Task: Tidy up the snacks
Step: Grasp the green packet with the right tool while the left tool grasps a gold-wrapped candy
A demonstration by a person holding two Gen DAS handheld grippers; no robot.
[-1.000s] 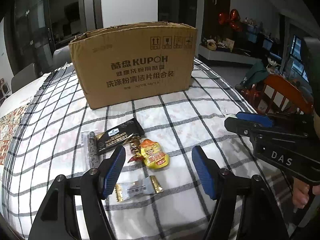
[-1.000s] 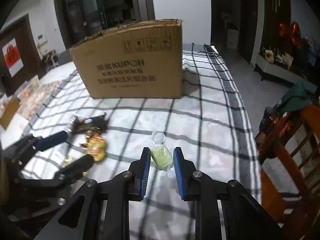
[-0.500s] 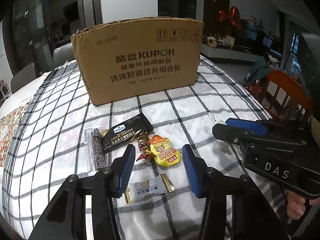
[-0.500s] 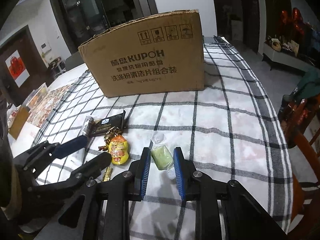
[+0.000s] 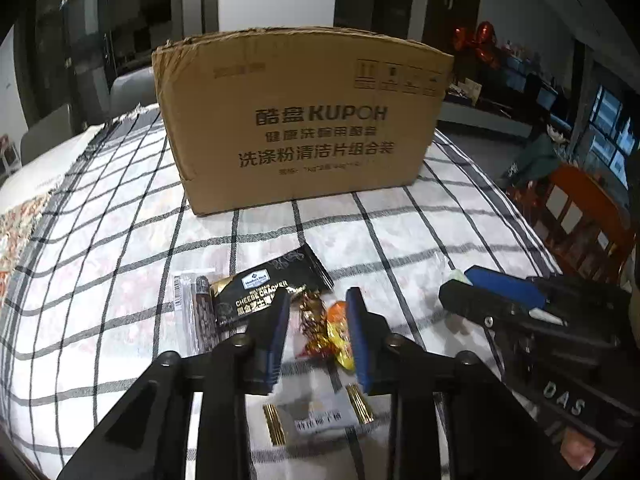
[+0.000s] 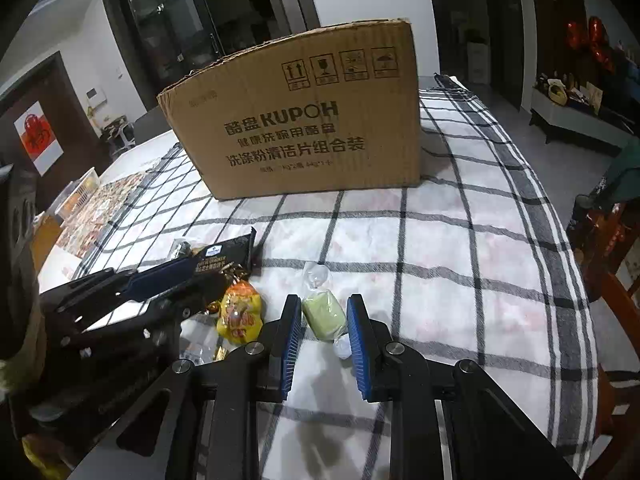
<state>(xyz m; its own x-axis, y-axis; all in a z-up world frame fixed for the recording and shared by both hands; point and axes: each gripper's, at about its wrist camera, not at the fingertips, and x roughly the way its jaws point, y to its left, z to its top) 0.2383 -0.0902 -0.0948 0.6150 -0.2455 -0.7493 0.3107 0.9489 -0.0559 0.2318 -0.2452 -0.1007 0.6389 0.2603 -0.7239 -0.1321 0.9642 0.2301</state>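
Observation:
On the checked tablecloth, my left gripper point(image 5: 318, 300) is low over a cluster of snacks. Its jaws are closing, and between them lie a gold-red foil candy point(image 5: 312, 322) and the edge of a yellow-orange pouch point(image 5: 338, 332), both filling the narrow gap. My right gripper point(image 6: 324, 304) is shut on a pale green snack in clear wrap point(image 6: 324, 318). In the left wrist view it point(image 5: 460, 290) sits to the right. A black cheese cracker pack point(image 5: 260, 296), a clear-wrapped dark stick point(image 5: 200, 312) and a white snack with gold ends point(image 5: 316, 416) lie around the left gripper.
A tall open-topped cardboard box point(image 5: 304, 120) stands on the cloth point(image 6: 460, 272) behind the snacks. An orange wooden chair point(image 5: 580, 216) stands off the table's right edge. Patterned papers point(image 6: 100, 212) lie on the table's far left.
My left gripper has moved forward over the snack cluster, and its jaws have narrowed from wide apart to a small gap around the foil candy. The right gripper has kept hold of the green snack.

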